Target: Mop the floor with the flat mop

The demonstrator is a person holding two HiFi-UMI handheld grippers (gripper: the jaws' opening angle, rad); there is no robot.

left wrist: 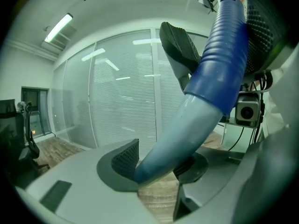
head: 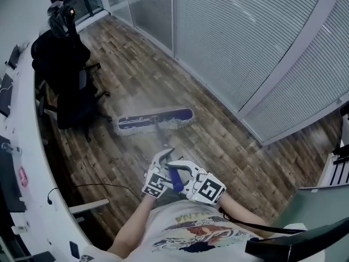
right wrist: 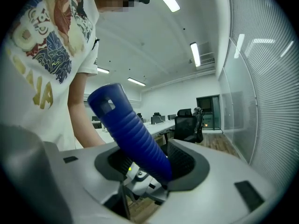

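The flat mop's head (head: 155, 119), grey with a blue top, lies flat on the wooden floor ahead of me. Its pole (head: 162, 140) rises back to a blue ribbed grip (head: 175, 179) in front of my body. My left gripper (head: 163, 165) is shut on the pale pole just below the grip (left wrist: 161, 160), between its dark pads (left wrist: 125, 158). My right gripper (head: 186, 174) holds the blue ribbed grip (right wrist: 140, 139) higher up, and that grip lies against the right pad (right wrist: 181, 160). Its top end with a hanging hole (right wrist: 106, 104) sticks out past the jaws.
Black office chairs (head: 71, 86) stand left of the mop head, against a curved white desk (head: 24, 162). A glass wall with blinds (head: 245, 48) runs along the right. A thin cable (head: 103, 186) lies on the floor by the desk. Bare wooden floor (head: 229, 146) lies to the right.
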